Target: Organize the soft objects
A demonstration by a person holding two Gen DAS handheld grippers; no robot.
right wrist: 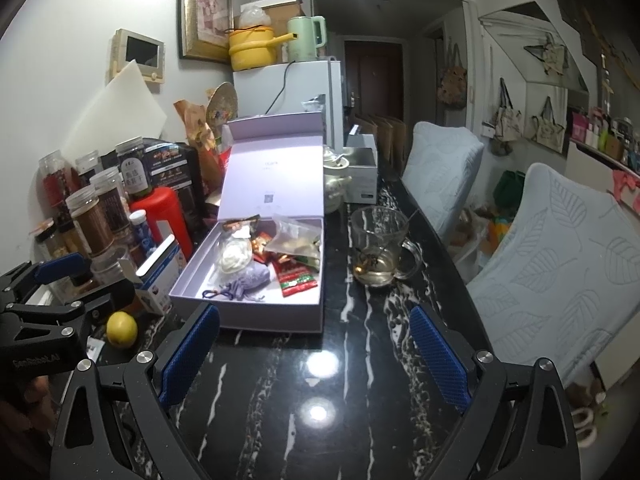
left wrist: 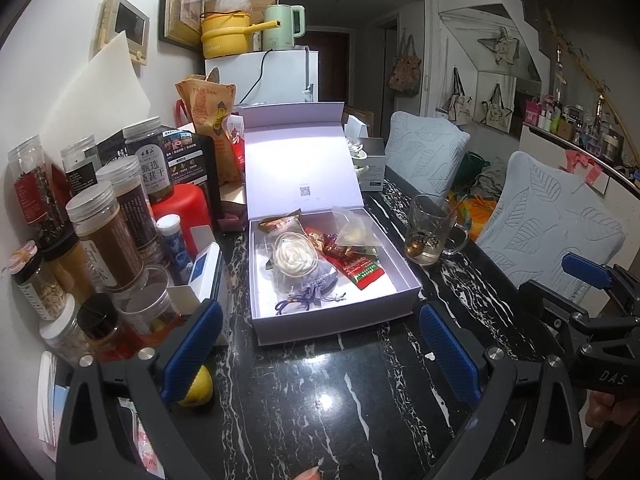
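On the black marble table [left wrist: 320, 400] a pale lilac gift box [left wrist: 332, 312] sat with its lid flipped up, and the soft things already lay inside it: a lavender drawstring sachet [left wrist: 310, 280], a cream rose-shaped piece in clear wrap [left wrist: 294, 254], a red-and-green packet [left wrist: 362, 270], and a clear pouch [left wrist: 356, 232] toward the back. Both tools hovered short of the box, holding nothing; the left gripper [left wrist: 320, 352] had its blue pads spread wide, and the right gripper [right wrist: 316, 356] stood just as wide apart.

To my eye the sorting looked close to finished (nothing soft lay loose on the table that I could make out), so the sensible step would be tidying the contents or closing the lid. For that I'd have come in low and square to the near rim, nudging the sachet's cord fully inside first so it wouldn't catch under the lid.

The surroundings were crowded. Jars of tea and spices [left wrist: 104, 232] pressed in close on the left, a lemon [right wrist: 121, 329] sat near the box's corner, and a glass mug with liquid [right wrist: 378, 246] stood just beside the box on the right, easy to knock with a careless swing.
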